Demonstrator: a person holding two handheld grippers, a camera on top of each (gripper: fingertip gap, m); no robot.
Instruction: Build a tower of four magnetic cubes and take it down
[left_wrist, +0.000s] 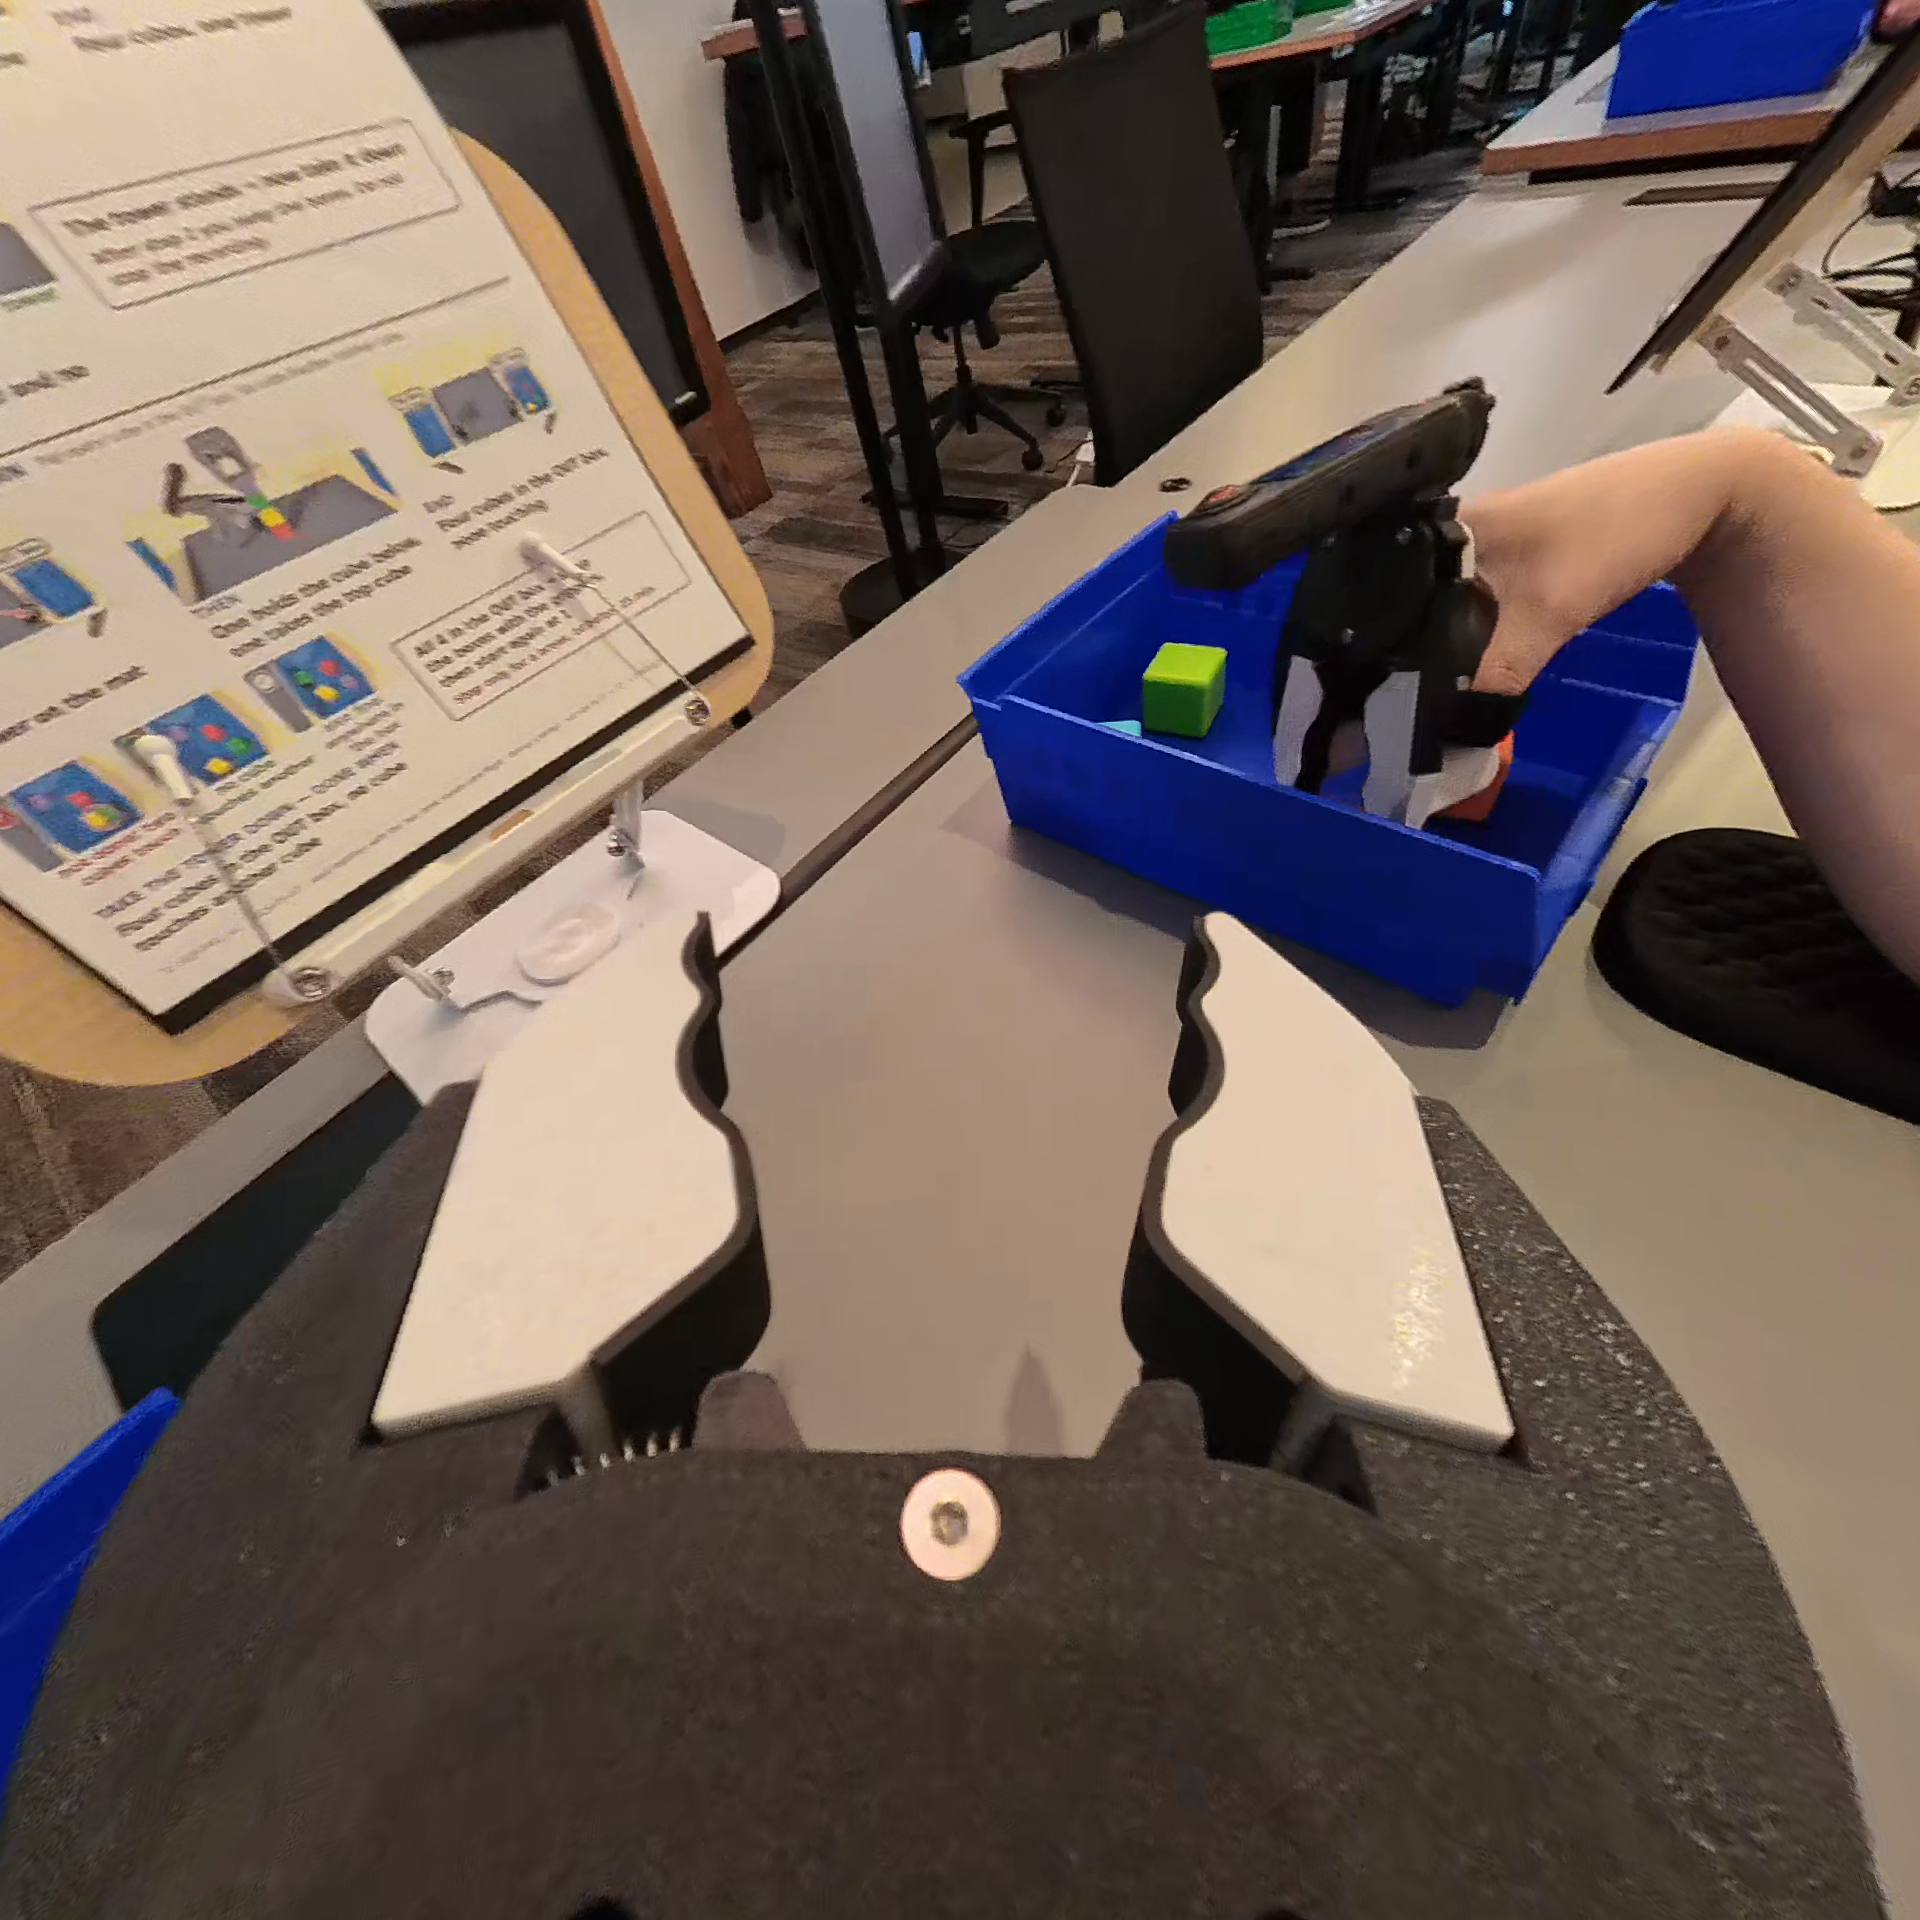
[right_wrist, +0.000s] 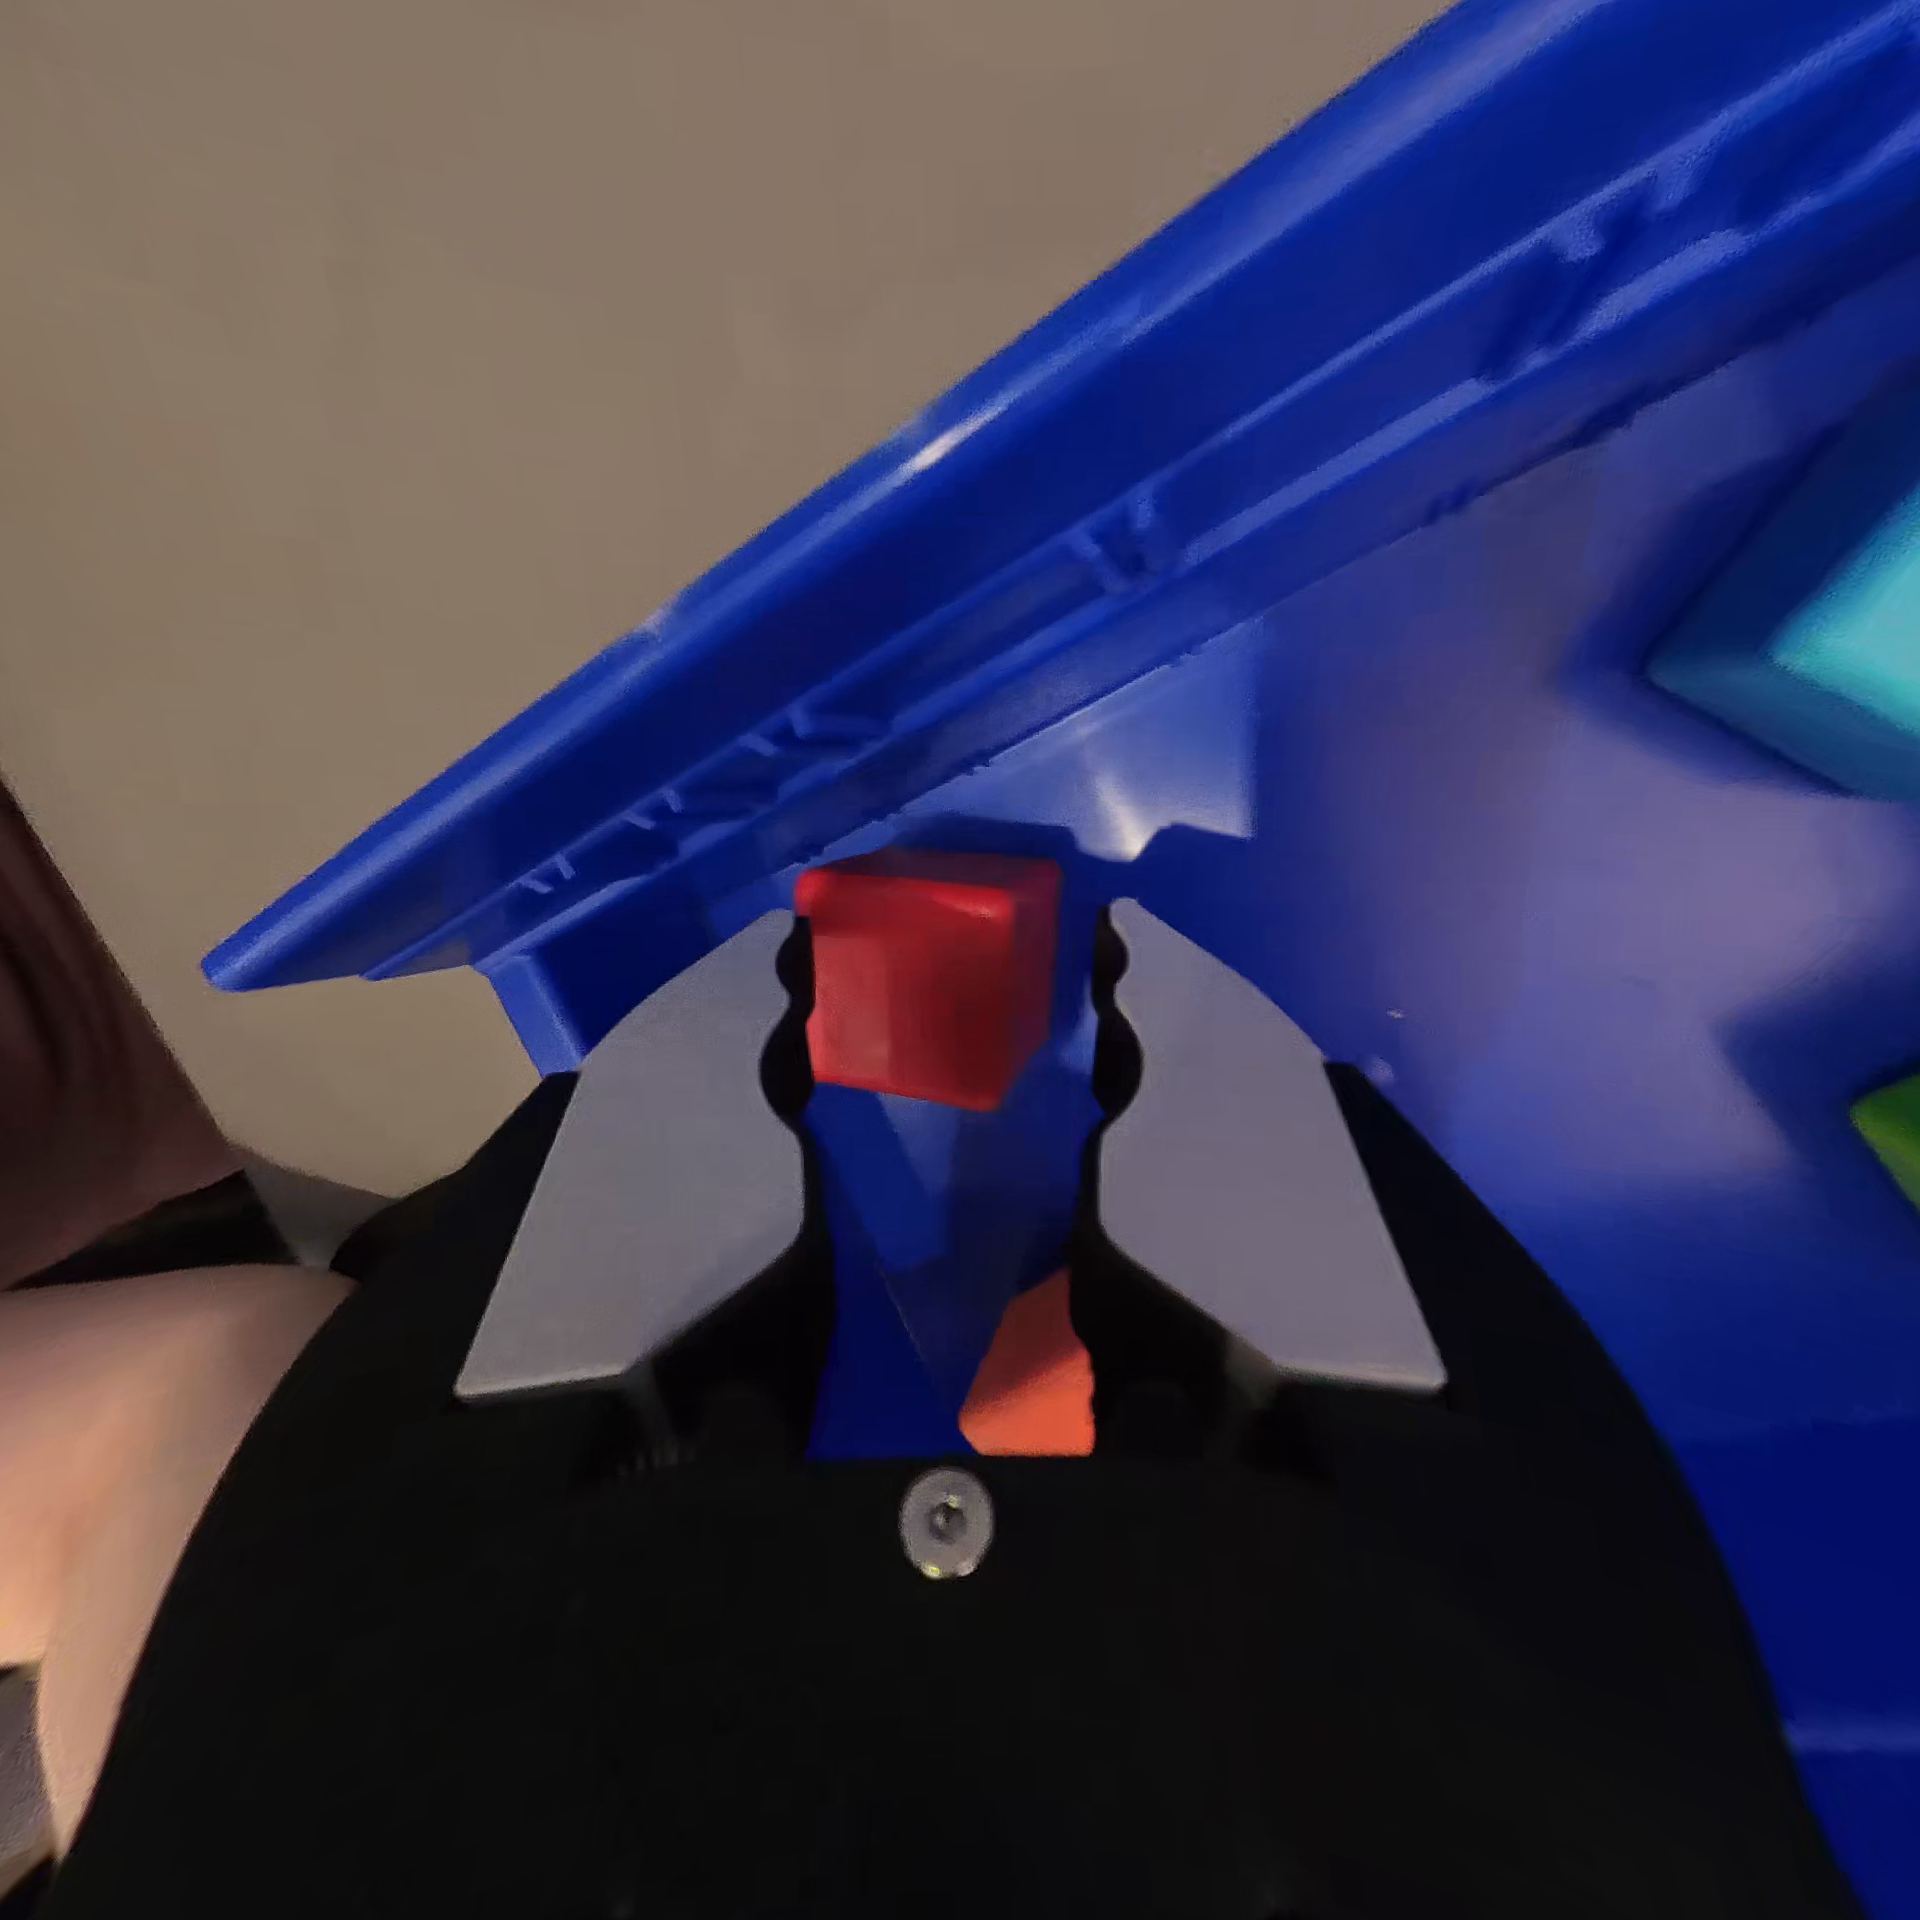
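left gripper body: black grainy foam-like shell, rounded in outline
left gripper fingers: flat pale grey plates, edged in black, wavy on the inner sides
screw: one silver washer and bolt set at the centre
right gripper: the same black body and grey finger plates
forearm: bare, no sleeve seen

We see printed lines and small picture panels on a white instruction sheet propped on a stand; its wording stays untold
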